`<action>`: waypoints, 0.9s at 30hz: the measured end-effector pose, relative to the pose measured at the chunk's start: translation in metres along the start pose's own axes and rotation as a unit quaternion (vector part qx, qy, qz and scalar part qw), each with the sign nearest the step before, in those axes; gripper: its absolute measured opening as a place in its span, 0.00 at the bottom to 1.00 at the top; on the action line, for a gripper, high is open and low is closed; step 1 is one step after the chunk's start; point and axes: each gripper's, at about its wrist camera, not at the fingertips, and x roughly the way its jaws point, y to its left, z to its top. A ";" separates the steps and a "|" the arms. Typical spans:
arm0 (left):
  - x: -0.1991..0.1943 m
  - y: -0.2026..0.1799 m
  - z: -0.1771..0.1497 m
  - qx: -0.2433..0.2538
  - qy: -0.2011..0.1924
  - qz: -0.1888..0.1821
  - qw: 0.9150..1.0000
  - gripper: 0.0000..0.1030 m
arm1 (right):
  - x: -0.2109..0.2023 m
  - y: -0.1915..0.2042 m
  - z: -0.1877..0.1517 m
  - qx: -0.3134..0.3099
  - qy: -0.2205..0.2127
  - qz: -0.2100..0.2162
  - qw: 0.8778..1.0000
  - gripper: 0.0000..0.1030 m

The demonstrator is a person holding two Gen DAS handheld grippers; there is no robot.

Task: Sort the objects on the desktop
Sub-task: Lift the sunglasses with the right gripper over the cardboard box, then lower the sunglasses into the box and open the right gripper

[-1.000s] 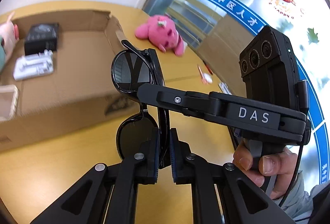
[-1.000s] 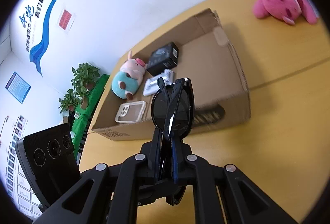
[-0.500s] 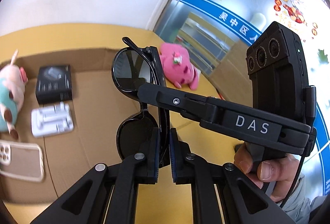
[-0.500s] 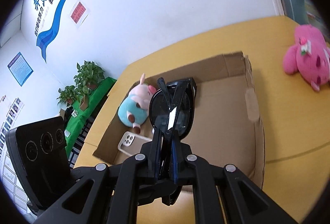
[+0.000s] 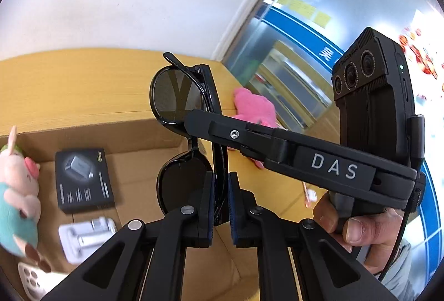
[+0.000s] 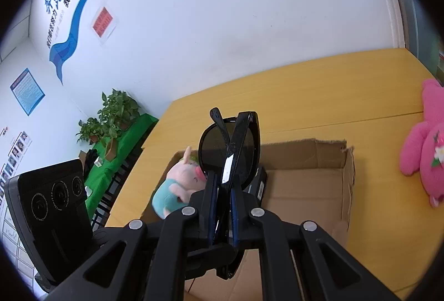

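"das" in white on the right tongs (image 5: pixel 205 123).

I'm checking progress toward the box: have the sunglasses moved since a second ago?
Yes. The sunglasses, clamped by both grippers, have gone from short of the cardboard box's near wall to above its inside, near the black box.

The left gripper (image 5: pixel 221 201) points forward and downward, its two black fingers (image 5: pixel 206 206) closed narrowly on the folded frame of a pair of black plastic sunglasses (image 5: pixel 177 101). The right gripper (image 6: pixel 222 206) reaches across from the right side, its fingers (image 6: pixel 209 204) pinched on the same sunglasses. A person's bare hand (image 5: pixel 358 226) wraps the right gripper's handle, thumbnail showing.
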 end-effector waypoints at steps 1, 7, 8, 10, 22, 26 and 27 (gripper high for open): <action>0.009 0.008 0.004 -0.005 0.005 -0.003 1.000 0.07 | 0.009 -0.004 0.005 -0.001 0.007 -0.008 1.000 0.07; 0.081 0.056 0.002 -0.057 0.072 0.007 0.996 0.07 | 0.072 -0.045 0.002 0.025 0.066 -0.039 0.997 0.07; 0.091 0.061 -0.002 -0.063 0.081 0.010 0.995 0.07 | 0.083 -0.054 -0.003 0.034 0.077 -0.043 0.996 0.07; 0.111 0.073 -0.010 -0.080 0.101 0.014 0.992 0.07 | 0.106 -0.073 -0.014 0.056 0.097 -0.050 0.992 0.07; 0.173 0.100 -0.038 -0.122 0.167 0.019 0.978 0.08 | 0.159 -0.120 -0.043 0.084 0.152 -0.101 0.979 0.09; 0.153 0.083 -0.041 -0.090 0.161 0.056 0.981 0.41 | 0.144 -0.109 -0.045 0.058 0.138 -0.106 0.983 0.13; 0.144 0.079 -0.039 -0.083 0.149 0.062 0.983 0.48 | 0.136 -0.105 -0.045 0.052 0.129 -0.100 0.985 0.16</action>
